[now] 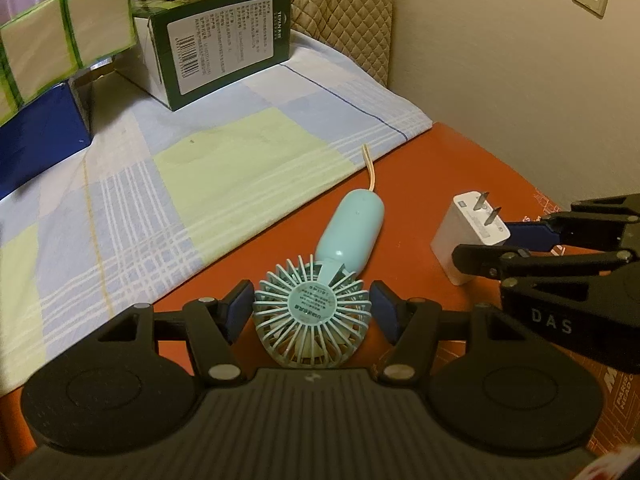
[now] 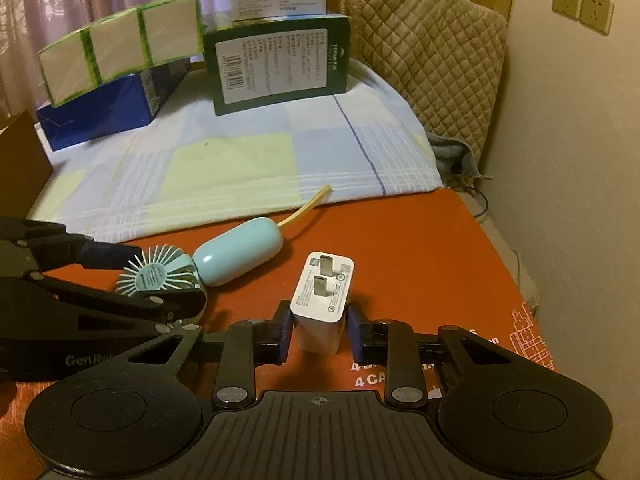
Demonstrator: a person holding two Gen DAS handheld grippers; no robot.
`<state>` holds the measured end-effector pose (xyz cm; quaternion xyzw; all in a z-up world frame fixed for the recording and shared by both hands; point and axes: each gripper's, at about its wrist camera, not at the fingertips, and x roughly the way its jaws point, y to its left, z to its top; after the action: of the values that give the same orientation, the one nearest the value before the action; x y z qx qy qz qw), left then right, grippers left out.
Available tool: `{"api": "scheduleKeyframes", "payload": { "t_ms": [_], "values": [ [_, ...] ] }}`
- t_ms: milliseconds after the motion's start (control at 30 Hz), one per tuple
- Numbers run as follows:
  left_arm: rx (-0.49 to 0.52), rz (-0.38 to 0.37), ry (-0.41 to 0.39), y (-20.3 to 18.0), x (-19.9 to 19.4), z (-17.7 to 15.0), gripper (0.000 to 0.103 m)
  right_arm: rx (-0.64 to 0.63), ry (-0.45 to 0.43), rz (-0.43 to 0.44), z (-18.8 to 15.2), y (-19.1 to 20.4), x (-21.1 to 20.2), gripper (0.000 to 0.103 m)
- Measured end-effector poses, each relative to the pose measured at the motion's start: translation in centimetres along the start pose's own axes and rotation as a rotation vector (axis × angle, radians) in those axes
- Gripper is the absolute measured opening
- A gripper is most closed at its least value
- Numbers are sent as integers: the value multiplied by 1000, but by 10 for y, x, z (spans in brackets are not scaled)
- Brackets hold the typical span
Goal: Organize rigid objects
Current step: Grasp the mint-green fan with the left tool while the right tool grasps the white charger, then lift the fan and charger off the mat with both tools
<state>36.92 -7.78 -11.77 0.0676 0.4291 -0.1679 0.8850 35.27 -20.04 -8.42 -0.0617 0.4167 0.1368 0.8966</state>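
Left gripper (image 1: 312, 312): half open, pads flank fan (image 1: 316, 320) head, seemingly touching.
Right gripper (image 2: 319, 332): closed onto charger (image 2: 322, 300), upright between pads.

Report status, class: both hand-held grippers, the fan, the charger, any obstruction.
Left hand-held gripper closed on mini fan head. Right hand-held gripper shut on white charger, prongs up. Both on red mat; nothing between them.
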Motion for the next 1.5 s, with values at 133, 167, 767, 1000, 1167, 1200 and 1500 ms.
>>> {"api": "scheduleKeyframes", "payload": {
  "t_ms": [133, 167, 767, 1000, 1167, 1200, 1500],
  "values": [
    [-20, 16, 9, 1, -6, -6, 60, -18, 0, 20, -6, 0, -5, 23],
    [-25, 21, 10, 1, -8, -9, 60, -24, 1, 28, -9, 1, -7, 23],
    [-204, 157, 28, 18, -83, -89, 60, -240, 3, 280, -59, 49, -48, 23],
    [-274, 153, 57, 25, -96, -103, 60, -287, 11, 328, -68, 65, -54, 23],
    [-277, 158, 69, 25, -93, -106, 60, -297, 15, 323, -69, 70, -56, 23],
    [-274, 161, 69, 25, -92, -107, 60, -305, 13, 320, -69, 71, -56, 23],
    [-255, 180, 59, 25, -85, -104, 60, -308, 28, 298, -64, 78, -50, 26]
  ]
}}
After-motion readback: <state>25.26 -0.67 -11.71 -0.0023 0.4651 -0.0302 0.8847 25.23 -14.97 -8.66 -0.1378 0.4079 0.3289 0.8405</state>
